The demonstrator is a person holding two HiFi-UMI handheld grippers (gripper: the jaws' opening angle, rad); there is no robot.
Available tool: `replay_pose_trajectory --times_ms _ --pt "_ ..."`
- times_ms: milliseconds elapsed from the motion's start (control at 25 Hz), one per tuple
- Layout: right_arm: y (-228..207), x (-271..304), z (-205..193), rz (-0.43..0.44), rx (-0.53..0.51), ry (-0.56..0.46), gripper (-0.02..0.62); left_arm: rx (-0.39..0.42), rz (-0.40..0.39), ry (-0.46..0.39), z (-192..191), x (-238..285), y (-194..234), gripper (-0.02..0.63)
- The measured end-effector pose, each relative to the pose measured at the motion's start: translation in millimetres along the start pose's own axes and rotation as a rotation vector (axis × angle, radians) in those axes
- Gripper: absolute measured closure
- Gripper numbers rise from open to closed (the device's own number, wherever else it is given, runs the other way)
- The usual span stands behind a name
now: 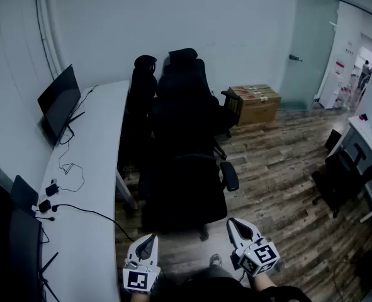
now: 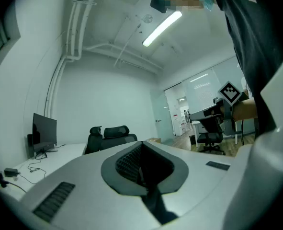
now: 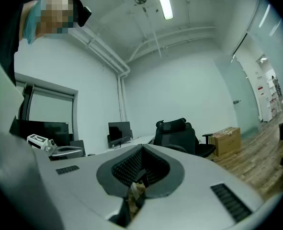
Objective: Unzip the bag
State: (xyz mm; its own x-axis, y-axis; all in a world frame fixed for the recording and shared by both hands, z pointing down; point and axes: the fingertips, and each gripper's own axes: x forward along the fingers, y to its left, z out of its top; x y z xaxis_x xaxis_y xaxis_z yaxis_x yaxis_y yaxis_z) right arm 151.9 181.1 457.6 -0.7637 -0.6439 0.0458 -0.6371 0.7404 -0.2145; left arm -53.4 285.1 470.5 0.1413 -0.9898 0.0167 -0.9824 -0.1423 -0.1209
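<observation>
Both the left gripper (image 1: 150, 238) and the right gripper (image 1: 231, 221) are held shut and empty, low before an office chair (image 1: 184, 187) beside a long desk (image 1: 94, 168). No bag is seen in any view; a soft, light body is expected, with the zip pull to be pinched.

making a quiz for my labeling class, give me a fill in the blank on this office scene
1. The left gripper and the right gripper both have their jaws ____.
2. In the head view, the desk with the monitor runs along the ____ side.
3. The office chairs are coloured ____.
4. The cardboard box sits on a floor of ____ planks.

Missing words: shut; left; black; wood
</observation>
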Motion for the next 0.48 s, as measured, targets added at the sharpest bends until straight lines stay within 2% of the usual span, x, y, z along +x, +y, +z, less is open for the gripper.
replay_pose_trajectory --times_ms 360,480 --pt "-10.8 14.0 0.9 0.004 0.043 -0.018 0.548 -0.041 0.025 -0.012 0.7 12.7 7.2 0.588" --pt "-20.1 29.4 3.0 0.017 0.041 -0.016 0.526 -0.077 0.003 -0.017 3.2 31.5 7.9 0.584"
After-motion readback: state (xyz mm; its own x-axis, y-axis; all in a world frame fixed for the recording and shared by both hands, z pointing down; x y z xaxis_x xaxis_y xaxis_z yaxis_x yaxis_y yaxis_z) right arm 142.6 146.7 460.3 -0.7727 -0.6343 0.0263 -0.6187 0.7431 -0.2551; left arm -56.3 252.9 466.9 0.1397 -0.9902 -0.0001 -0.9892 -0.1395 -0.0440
